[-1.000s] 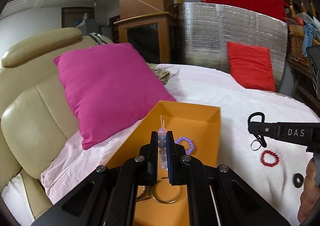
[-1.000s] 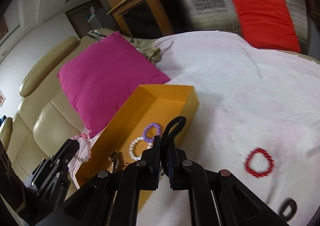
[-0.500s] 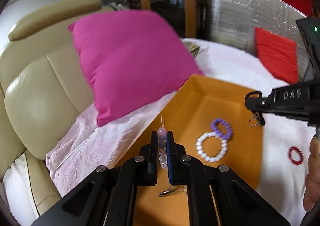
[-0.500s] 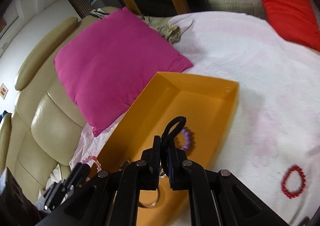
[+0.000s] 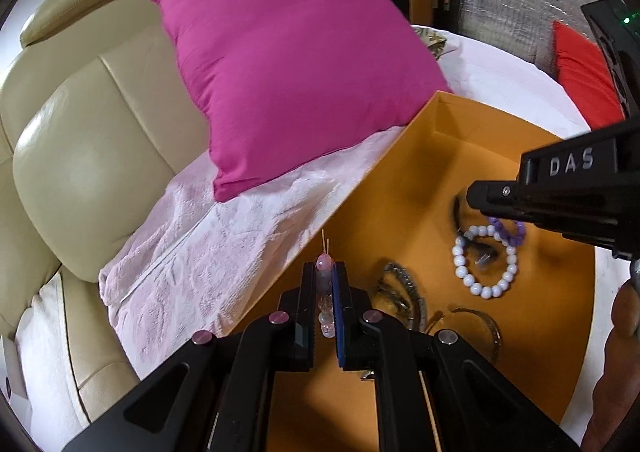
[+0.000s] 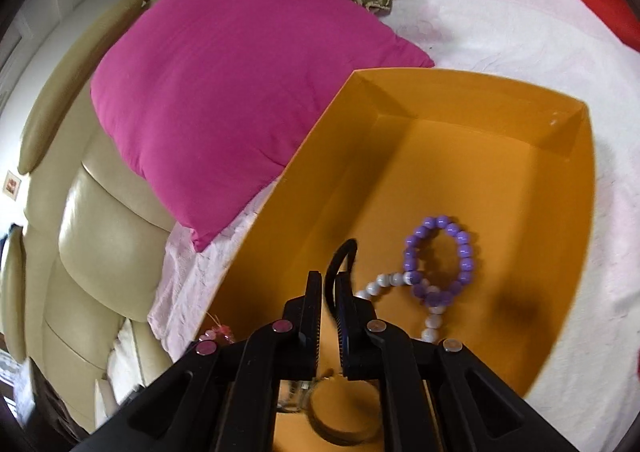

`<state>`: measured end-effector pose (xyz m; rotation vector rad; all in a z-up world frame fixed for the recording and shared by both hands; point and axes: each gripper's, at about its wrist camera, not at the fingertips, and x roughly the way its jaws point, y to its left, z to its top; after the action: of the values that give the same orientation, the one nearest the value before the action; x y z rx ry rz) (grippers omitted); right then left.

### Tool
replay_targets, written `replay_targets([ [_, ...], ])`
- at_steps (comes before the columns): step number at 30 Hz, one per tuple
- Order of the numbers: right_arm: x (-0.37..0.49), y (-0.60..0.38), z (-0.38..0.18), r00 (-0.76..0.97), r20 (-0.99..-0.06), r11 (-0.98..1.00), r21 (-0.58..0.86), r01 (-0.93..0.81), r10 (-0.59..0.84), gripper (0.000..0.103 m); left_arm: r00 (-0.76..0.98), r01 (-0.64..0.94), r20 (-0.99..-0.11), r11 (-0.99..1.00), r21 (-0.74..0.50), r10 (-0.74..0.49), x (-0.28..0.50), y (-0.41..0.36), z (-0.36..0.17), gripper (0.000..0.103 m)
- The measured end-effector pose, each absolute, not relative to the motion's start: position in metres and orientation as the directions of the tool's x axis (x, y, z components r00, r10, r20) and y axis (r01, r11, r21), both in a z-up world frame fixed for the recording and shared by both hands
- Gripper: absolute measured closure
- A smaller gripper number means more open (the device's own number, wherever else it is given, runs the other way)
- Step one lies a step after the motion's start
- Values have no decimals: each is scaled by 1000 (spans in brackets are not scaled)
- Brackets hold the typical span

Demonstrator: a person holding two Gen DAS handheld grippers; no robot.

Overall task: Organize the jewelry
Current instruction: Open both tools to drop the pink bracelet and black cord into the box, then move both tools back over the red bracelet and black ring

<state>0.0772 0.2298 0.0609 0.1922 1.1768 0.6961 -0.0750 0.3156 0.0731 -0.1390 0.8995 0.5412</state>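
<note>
An orange box (image 5: pixel 408 179) (image 6: pixel 560 155) lies on the pink cloth. In it lie a purple bead bracelet (image 6: pixel 440 256) (image 5: pixel 514 230), a white bead bracelet (image 5: pixel 482 262) (image 6: pixel 428 322), a silver chain bracelet (image 5: pixel 402 288) and a bangle (image 5: pixel 476 326). My left gripper (image 5: pixel 324 292) is shut on a pink bead bracelet (image 5: pixel 325 294) over the box's left edge. My right gripper (image 6: pixel 329 300) is shut on a black ring-shaped piece (image 6: pixel 340 256) just above the box floor; it shows in the left wrist view (image 5: pixel 492 197).
A magenta pillow (image 5: pixel 288 63) (image 6: pixel 224 87) leans on a cream leather sofa (image 5: pixel 80 155) left of the box. A red cushion (image 5: pixel 580 71) stands at the far right. Pink cloth (image 6: pixel 500 23) covers the surface around the box.
Both grippers have moved left and down towards the box. The right gripper now hangs low inside it with the black piece; the left holds the pink bracelet at the box's left edge.
</note>
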Motion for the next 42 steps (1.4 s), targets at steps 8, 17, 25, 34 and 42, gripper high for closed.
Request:
replay_targets([
  [8, 72, 204, 81, 293, -751, 793, 475, -382, 591, 94, 520, -510, -738, 849, 136, 431, -77, 308, 86, 75],
  [17, 58, 122, 115, 396, -729, 825, 444, -349, 559, 94, 590, -494, -649, 851, 179, 479, -81, 279, 107, 56],
  [25, 37, 26, 132, 476, -743, 882, 396, -255, 471, 49, 689, -435, -561, 881, 187, 459, -79, 230, 126, 36],
  [34, -9, -101, 138, 566, -772, 948, 313, -55, 288, 46, 776, -284, -515, 931, 229, 363, -76, 152, 131, 27],
  [42, -38, -183, 109, 542, -824, 956, 270, 117, 167, 46, 788, -91, -558, 946, 311, 260, -70, 84, 111, 27],
])
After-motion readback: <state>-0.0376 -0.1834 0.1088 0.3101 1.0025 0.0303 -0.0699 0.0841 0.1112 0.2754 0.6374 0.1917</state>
